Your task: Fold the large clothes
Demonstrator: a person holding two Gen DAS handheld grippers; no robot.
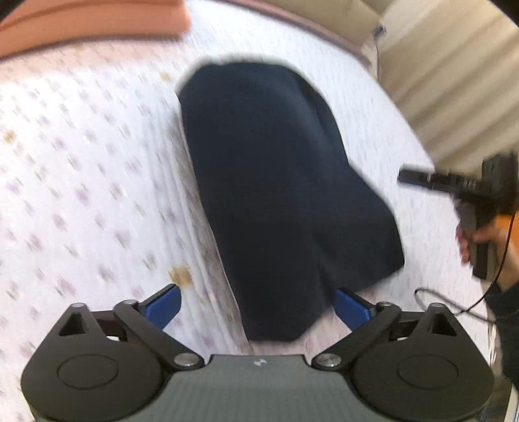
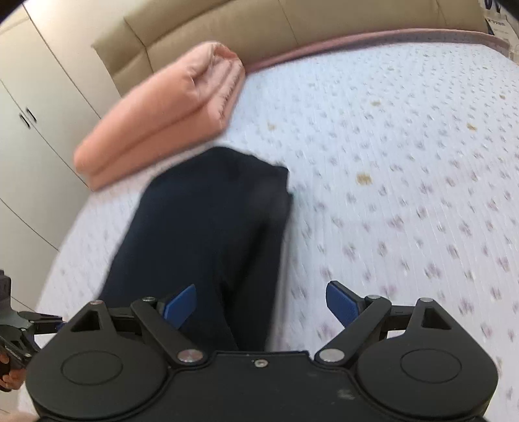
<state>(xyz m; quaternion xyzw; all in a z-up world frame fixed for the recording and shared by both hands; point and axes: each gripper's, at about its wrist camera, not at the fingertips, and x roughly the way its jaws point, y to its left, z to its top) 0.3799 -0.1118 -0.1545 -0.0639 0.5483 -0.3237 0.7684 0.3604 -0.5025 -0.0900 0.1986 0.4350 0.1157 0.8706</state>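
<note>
a dark navy garment [image 1: 279,194] lies folded into a long narrow shape on a bed sheet [image 1: 81,194] that is white with small purple flower marks and a few tan spots. both views are blurred, so seams and details of the cloth cannot be made out.

in the left wrist view the left gripper [image 1: 258,305] has its blue fingers [image 1: 165,303] spread wide apart — the near end of the garment lies between them, and its edge covers part of the right-hand finger. whether the fingers touch the cloth cannot be told. at the right edge of this view a hand [image 1: 480,240] holds the other tool, with a thin black cable [image 1: 454,308] looping below it.

in the right wrist view the right gripper [image 2: 261,303] also stands with its fingers apart, gripping nothing. the garment [image 2: 207,233] runs away from it up the bed; the left-hand finger sits over the dark cloth and the right-hand one over bare sheet.

beyond the garment's far end a folded pink blanket [image 2: 162,110] rests on the bed near a beige padded headboard [image 2: 211,29] — just beside the garment's end, contact unclear. pale wardrobe doors [image 2: 29,107] stand to the left.
</note>
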